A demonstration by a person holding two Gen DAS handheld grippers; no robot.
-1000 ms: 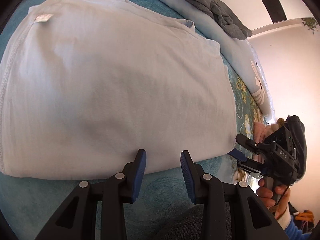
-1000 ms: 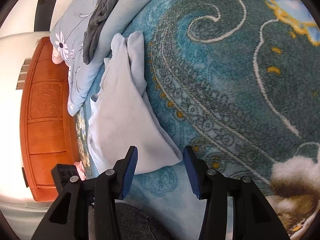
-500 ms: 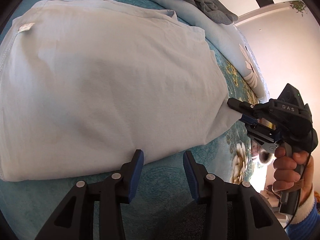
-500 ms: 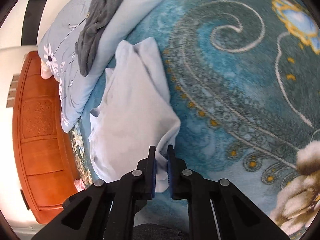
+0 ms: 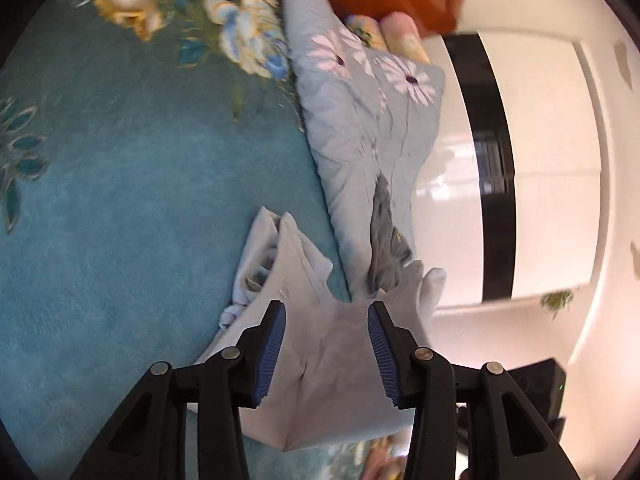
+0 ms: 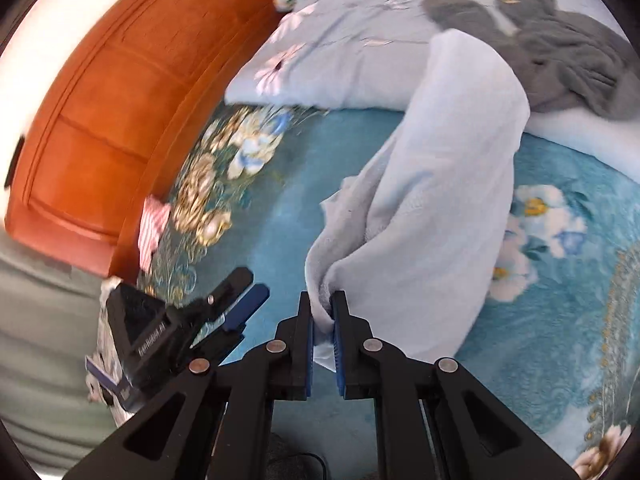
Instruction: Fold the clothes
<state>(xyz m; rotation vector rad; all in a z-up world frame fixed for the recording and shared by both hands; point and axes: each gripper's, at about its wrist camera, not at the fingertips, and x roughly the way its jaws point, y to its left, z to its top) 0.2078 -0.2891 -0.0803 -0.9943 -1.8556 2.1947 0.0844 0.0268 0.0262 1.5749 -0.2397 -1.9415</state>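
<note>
The right gripper (image 6: 323, 334) pinches a corner of the pale blue cloth (image 6: 436, 216). The cloth lies bunched on the teal blanket (image 6: 560, 320). The left gripper (image 5: 326, 354) has its fingers wide apart. Past the cloth, a gray garment (image 6: 560, 68) sits on a flowered pillow (image 6: 340, 52).

A teal floral bedspread (image 6: 288, 216) carries a pale garment (image 6: 440, 208) and flowered pillow (image 6: 344, 60).

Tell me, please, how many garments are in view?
2: a pale blue cloth garment lifted off the teal bedspread, and a crumpled dark grey garment on the floral duvet; others may be hidden.
</note>
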